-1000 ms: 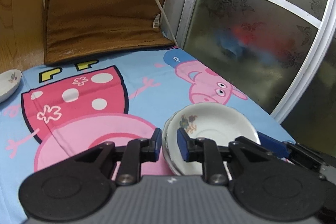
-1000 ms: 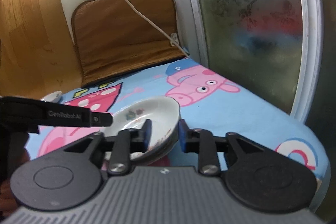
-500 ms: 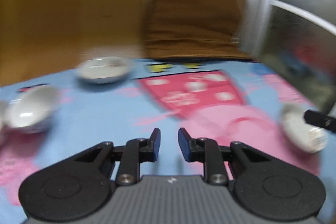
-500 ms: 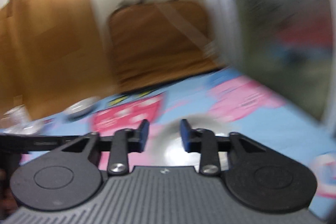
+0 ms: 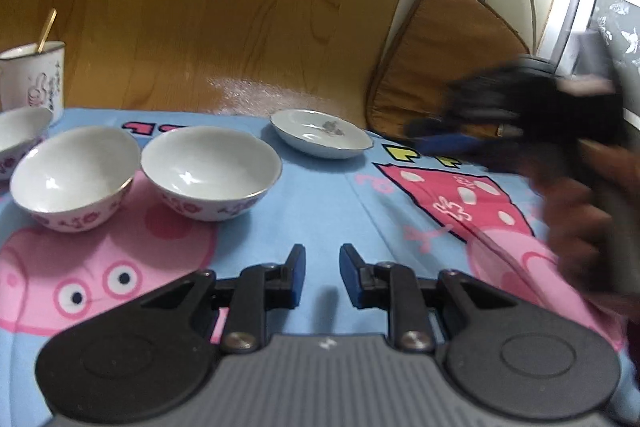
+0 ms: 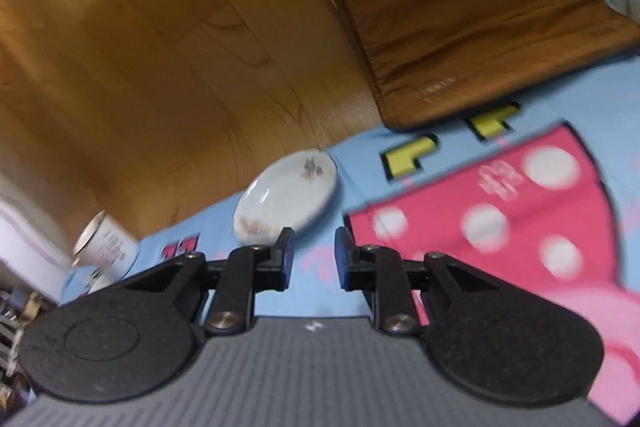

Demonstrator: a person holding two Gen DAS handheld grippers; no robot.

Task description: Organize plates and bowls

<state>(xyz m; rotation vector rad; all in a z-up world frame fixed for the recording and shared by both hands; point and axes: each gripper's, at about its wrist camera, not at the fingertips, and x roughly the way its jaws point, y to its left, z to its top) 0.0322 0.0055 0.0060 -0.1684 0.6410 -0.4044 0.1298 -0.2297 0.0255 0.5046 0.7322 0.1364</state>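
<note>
In the left wrist view two white bowls with purple flower trim (image 5: 211,173) (image 5: 74,177) stand side by side on the blue cartoon cloth, with the edge of a third bowl (image 5: 20,133) at far left. A shallow white plate (image 5: 320,133) lies beyond them near the wooden wall. My left gripper (image 5: 322,275) is open and empty, low over the cloth in front of the bowls. My right gripper (image 6: 313,258) is open and empty, just short of the same plate (image 6: 286,197). It shows blurred at right in the left view (image 5: 532,115).
A white mug (image 5: 34,77) with a gold spoon stands at the back left; it also shows in the right wrist view (image 6: 106,247). A brown cushion (image 6: 460,15) leans against the back wall. A wooden panel (image 5: 200,7) bounds the far side.
Both grippers swung left, away from the stacked plates by the glass door. The left now faces the bowls; the right has tilted and closed in on the lone plate.
</note>
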